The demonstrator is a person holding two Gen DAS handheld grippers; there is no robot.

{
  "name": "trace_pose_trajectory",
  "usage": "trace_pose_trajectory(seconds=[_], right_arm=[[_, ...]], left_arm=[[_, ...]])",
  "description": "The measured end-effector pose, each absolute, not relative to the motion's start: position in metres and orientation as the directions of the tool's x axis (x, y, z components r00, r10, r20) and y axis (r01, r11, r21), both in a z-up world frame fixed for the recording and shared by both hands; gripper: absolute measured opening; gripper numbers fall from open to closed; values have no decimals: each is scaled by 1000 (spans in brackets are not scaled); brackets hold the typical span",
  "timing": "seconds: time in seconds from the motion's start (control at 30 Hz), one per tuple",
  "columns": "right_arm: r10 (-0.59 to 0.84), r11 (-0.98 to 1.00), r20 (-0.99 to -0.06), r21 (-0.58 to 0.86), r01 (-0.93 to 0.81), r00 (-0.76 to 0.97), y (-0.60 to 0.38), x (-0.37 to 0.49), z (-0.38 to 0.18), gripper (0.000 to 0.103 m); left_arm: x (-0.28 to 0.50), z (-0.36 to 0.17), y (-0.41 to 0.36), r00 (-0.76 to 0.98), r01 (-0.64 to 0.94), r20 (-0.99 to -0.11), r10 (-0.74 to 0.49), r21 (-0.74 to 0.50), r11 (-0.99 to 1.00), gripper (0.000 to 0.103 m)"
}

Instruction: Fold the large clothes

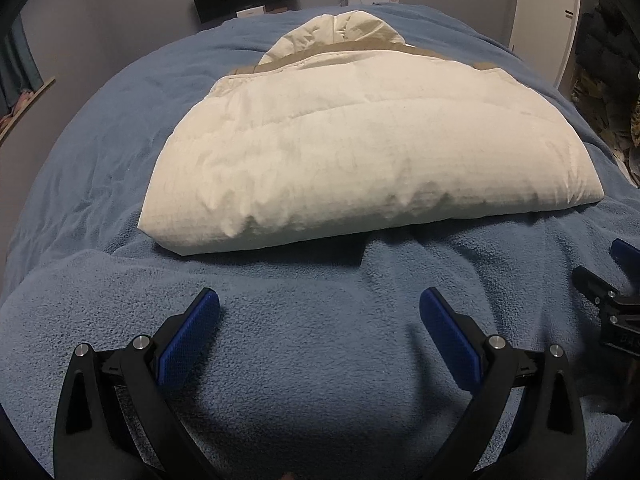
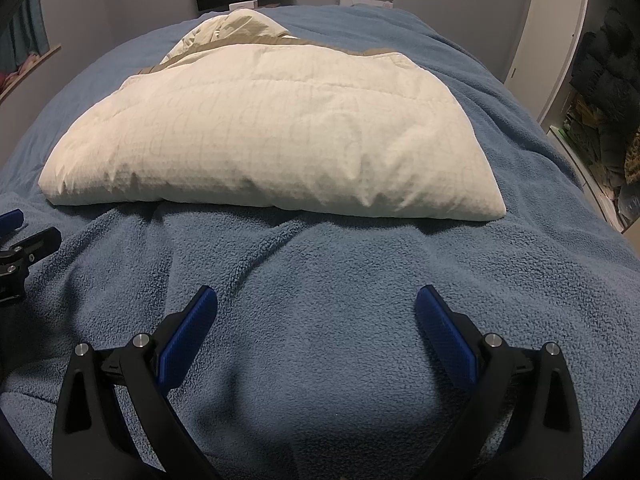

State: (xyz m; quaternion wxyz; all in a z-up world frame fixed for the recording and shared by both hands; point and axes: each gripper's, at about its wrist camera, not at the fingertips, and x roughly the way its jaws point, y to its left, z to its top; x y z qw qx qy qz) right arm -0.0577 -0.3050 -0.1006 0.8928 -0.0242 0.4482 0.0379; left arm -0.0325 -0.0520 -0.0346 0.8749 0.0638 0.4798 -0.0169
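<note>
The left hand-held gripper (image 1: 319,300) hovers with its blue-padded fingers wide apart and empty above the blue fleece blanket (image 1: 320,360) on the bed, the folded cream quilted puffy jacket (image 1: 360,152) lies ahead of it, and the right hand-held gripper (image 2: 316,300) is likewise spread and empty.

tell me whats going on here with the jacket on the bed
A person is folding a puffy cream jacket on a blue fleece blanket, with a claw in each hand. The jacket lies folded into a thick bundle, its hood sticking out at the far end. The left claw and right claw are both open and empty, over the blanket just short of the near folded edge, touching nothing.
</note>
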Motion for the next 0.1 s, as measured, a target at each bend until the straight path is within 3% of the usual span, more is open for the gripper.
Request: trace_pose_trajectory(seconds=[0.1], right_arm=[[46, 996, -803, -10, -91, 595, -306, -59, -100, 95]], left_arm=[[-33, -35, -52, 535, 87, -844, 31, 91, 992, 96]])
